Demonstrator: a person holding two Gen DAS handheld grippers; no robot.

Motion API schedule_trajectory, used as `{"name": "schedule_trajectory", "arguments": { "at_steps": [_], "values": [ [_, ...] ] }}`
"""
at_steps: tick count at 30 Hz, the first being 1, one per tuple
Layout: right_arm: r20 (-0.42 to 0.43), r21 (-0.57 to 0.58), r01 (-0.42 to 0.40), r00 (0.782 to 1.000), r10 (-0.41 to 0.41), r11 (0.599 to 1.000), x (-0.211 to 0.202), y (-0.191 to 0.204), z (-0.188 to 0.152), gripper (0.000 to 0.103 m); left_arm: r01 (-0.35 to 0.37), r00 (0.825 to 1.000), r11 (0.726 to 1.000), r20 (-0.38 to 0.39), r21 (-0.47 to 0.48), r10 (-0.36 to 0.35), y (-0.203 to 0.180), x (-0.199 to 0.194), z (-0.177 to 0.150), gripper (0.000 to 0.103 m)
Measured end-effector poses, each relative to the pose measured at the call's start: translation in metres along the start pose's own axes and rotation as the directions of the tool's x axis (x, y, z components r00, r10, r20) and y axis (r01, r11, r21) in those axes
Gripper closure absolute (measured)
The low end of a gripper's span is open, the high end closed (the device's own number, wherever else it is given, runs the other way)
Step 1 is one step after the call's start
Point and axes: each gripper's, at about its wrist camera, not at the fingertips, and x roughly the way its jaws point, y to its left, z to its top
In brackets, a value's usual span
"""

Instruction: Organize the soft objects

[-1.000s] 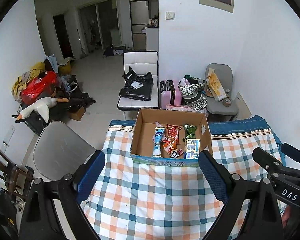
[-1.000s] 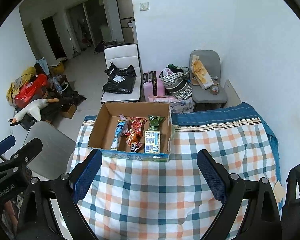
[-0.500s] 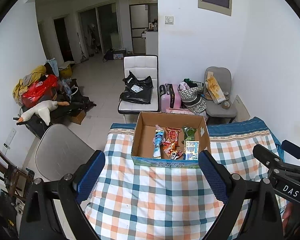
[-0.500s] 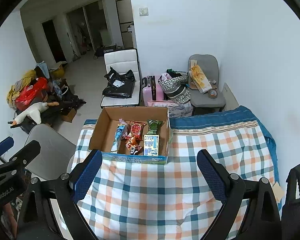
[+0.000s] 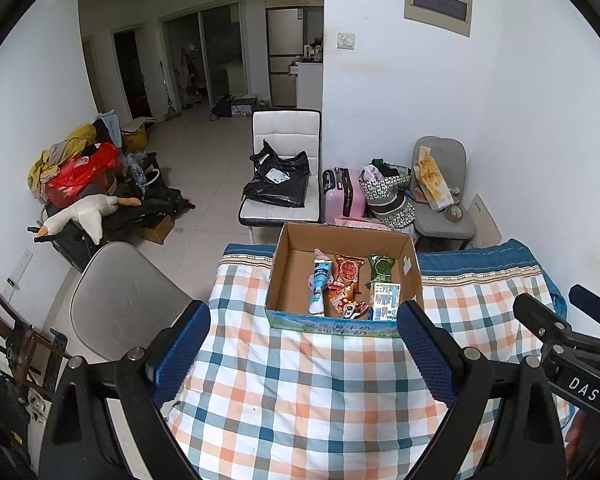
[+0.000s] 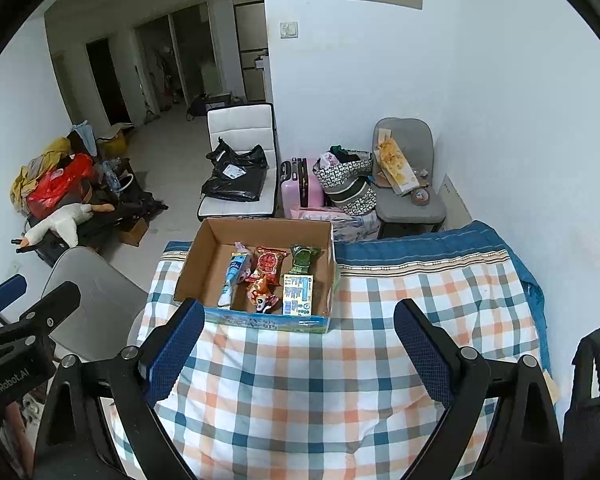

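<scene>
Surface: a tabletop (image 5: 300, 392) under a checked cloth filled the foreground, in a white-walled room with chairs and clutter behind.
Left hand-held gripper (image 5: 304, 344): stood wide open and empty, held high above the cloth, short of the box.
Right hand-held gripper (image 6: 296, 340): likewise spread wide, holding nothing, just beside the left one.
Box (image 5: 296, 248): open cardboard, at the far edge of the tabletop, its left half bare.
Packets: a blue tube (image 5: 319, 288), a red pack (image 5: 348, 274), a green pack (image 5: 381, 268) and a small carton (image 5: 384, 301) lay side by side in the box's right half.
Task stage: judged done or nearly so, since nothing soft lay loose on the cloth.
Doing it well: any further pick would likely call for a slow descent and a light pinch across a pack's middle, because soft wrappers crumple and slip.
Risk: nudging the box's near wall could push it off the far edge.
Far: a plush goose (image 5: 84, 216) lay on bags by the left wall.
</scene>
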Motion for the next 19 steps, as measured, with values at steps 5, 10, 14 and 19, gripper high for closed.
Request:
{"name": "schedule_trajectory", "arguments": {
  "at_steps": [5,10,14,19],
  "values": [
    [0.003,-0.003,0.001,1.000,-0.001,1.000,0.0000,0.0001,-0.0001,0.006,-0.005,1.000,1.000,0.004,-0.009,0.005,0.0018,0.0000,0.0014,0.007],
    [0.009,0.005,0.009,1.000,-0.009,1.000,-0.0017,0.0007,-0.0034,0.006,-0.003,1.000,1.000,0.004,-0.008,0.003,0.0019,-0.0011,0.0012,0.007],
    [0.010,0.012,0.017,1.000,-0.017,1.000,-0.0018,-0.0002,-0.0044,0.006,-0.004,1.000,1.000,0.005,-0.010,0.004,0.0017,0.0009,0.0008,0.007],
    [0.009,0.021,0.025,1.000,-0.025,0.999,-0.0017,-0.0018,-0.0056,0.006,0.001,1.000,1.000,0.007,-0.010,-0.001,-0.0007,0.0018,0.0007,0.007]
  ]
}}
